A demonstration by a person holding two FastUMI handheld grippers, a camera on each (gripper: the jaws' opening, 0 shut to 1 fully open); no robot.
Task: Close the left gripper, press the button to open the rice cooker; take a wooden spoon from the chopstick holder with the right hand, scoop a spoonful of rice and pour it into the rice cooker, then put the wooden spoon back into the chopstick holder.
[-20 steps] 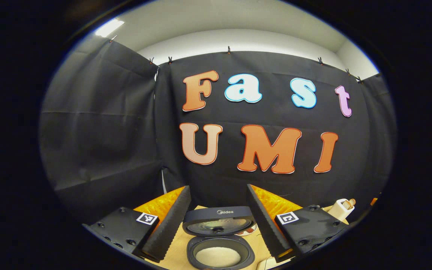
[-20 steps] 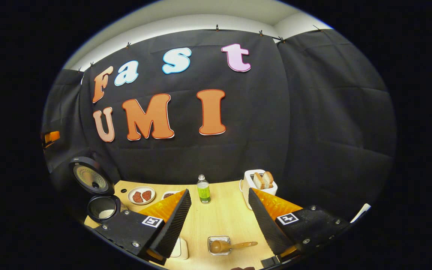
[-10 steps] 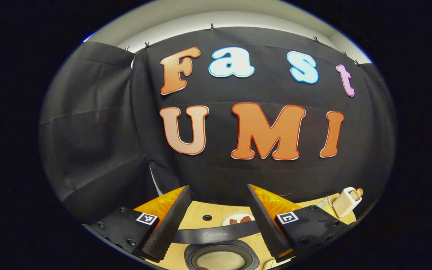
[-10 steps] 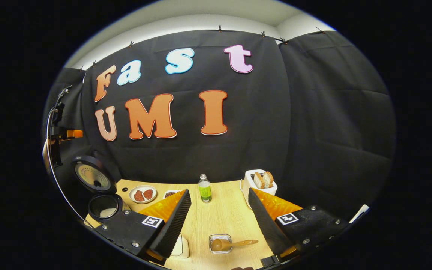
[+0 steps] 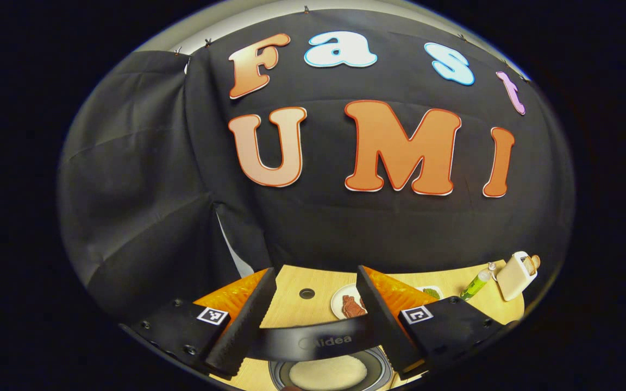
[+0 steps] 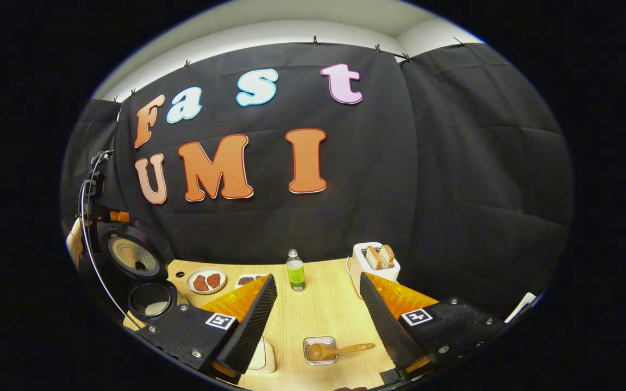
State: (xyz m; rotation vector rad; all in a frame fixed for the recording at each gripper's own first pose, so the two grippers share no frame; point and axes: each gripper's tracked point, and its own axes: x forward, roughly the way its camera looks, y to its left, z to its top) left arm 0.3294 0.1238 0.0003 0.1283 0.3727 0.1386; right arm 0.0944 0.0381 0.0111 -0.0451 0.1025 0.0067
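Note:
The dark rice cooker stands open. In the left gripper view its raised lid point(image 5: 318, 340) runs edge-on across the gap between my open left gripper's point(image 5: 315, 270) fingers, with the pot of white rice point(image 5: 324, 374) just below. In the right gripper view the lid point(image 6: 131, 258) and pot point(image 6: 150, 300) sit at the far left. The wooden spoon point(image 6: 337, 350) lies with its bowl in a small glass dish point(image 6: 319, 343), handle pointing right, low between the fingers of my open, empty right gripper point(image 6: 316, 278). A white holder point(image 6: 263, 355) peeks from behind its left finger.
On the wooden table point(image 6: 318, 315) stand a plate of meat point(image 6: 206, 281), a small dish point(image 6: 248, 281), a green bottle point(image 6: 295, 271) and a white toaster with bread point(image 6: 375, 260). A hand point(image 6: 74, 241) and a cable point(image 6: 87, 228) show behind the lid.
My left gripper has moved forward over the cooker, so the lid now shows edge-on between its fingers and more table appears behind. The right gripper has barely shifted.

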